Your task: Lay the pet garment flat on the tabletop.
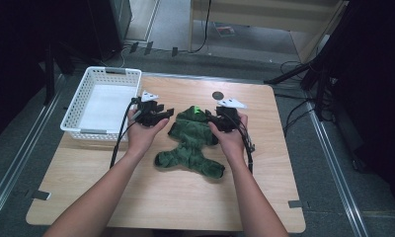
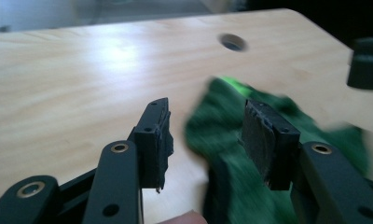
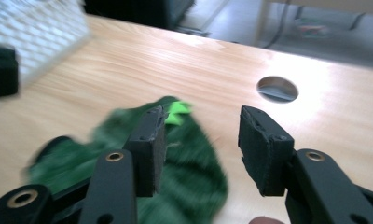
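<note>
The green cloth [image 1: 191,140] is lying crumpled at the table's [image 1: 136,187] centre, untouched by either tool. The left gripper [image 1: 162,112] is hovering at the cloth's ten o'clock, its jaws standing apart with nothing between them; the right gripper [image 1: 211,117] is hovering at two o'clock, also spread and empty. The basket [image 1: 77,106] at the table's ten o'clock is sitting empty. Judging by this, nothing is done: gripping, any folding, and placing are all remaining.

High view looks down over the table [image 1: 151,192]; both gripper views skim it closely, sharing the green cloth [image 1: 190,143]
</note>
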Motion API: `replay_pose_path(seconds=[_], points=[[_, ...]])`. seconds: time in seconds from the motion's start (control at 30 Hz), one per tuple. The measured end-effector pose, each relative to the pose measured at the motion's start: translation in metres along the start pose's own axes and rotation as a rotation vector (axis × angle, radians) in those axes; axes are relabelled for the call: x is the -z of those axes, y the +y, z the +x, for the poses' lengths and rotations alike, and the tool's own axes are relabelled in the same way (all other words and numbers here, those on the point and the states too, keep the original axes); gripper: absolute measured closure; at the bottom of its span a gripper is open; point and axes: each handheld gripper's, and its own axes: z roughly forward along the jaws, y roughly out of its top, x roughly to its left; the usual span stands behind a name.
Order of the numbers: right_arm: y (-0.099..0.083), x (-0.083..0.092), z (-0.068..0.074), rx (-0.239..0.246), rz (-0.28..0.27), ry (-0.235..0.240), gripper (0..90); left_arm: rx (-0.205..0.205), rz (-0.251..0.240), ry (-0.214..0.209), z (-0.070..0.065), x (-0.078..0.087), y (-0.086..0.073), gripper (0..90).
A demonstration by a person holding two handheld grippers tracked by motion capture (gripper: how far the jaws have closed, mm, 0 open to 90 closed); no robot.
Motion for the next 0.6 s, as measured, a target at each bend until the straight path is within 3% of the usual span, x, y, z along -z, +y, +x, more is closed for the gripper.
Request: replay_pose_path(seconds=[0.03, 0.1, 0.13, 0.2, 0.23, 0.27, 0.3, 0.37, 0.4, 0.47, 0.5, 0.53, 0.57, 0.6], points=[[0.0, 0.0, 0.0, 0.0, 0.0, 0.0, 52.5, -0.008, 0.008, -0.028, -0.002, 0.007, -0.006, 52.0], [-0.018, 0.029, 0.009, 0.008, 0.049, 0.067, 52.1, -0.019, 0.037, -0.093, -0.007, 0.021, -0.02, 51.4], [-0.018, 0.029, 0.009, 0.008, 0.049, 0.067, 52.1, -0.032, 0.054, -0.113, -0.009, 0.028, -0.029, 51.4], [-0.045, 0.055, 0.025, 0.019, 0.113, 0.17, 48.7, -0.024, 0.106, -0.163, -0.014, 0.044, -0.053, 50.5], [-0.045, 0.055, 0.025, 0.019, 0.113, 0.17, 48.7, -0.024, 0.106, -0.163, -0.014, 0.044, -0.053, 49.4], [-0.054, 0.063, 0.03, 0.032, 0.133, 0.199, 47.3, -0.017, 0.118, -0.182, -0.015, 0.048, -0.059, 49.4], [-0.071, 0.073, 0.038, 0.051, 0.154, 0.231, 44.9, -0.031, 0.16, -0.215, -0.019, 0.052, -0.076, 46.5], [-0.079, 0.077, 0.041, 0.06, 0.174, 0.246, 42.7, -0.054, 0.181, -0.229, -0.022, 0.052, -0.084, 44.7], [-0.095, 0.079, 0.047, 0.095, 0.227, 0.246, 41.3, -0.076, 0.227, -0.224, -0.026, 0.049, -0.096, 43.5], [-0.099, 0.078, 0.048, 0.111, 0.24, 0.24, 41.9, -0.085, 0.23, -0.216, -0.028, 0.047, -0.101, 45.0], [-0.107, 0.076, 0.05, 0.139, 0.263, 0.223, 49.8, -0.12, 0.224, -0.193, -0.033, 0.047, -0.105, 49.9], [-0.107, 0.076, 0.05, 0.139, 0.263, 0.223, 49.8, -0.12, 0.224, -0.193, -0.033, 0.047, -0.105, 55.3], [-0.113, 0.074, 0.05, 0.148, 0.269, 0.215, 61.3, -0.145, 0.236, -0.204, -0.036, 0.048, -0.107, 64.2], [-0.116, 0.074, 0.048, 0.159, 0.271, 0.206, 66.5, -0.147, 0.241, -0.21, -0.038, 0.049, -0.108, 72.8]])
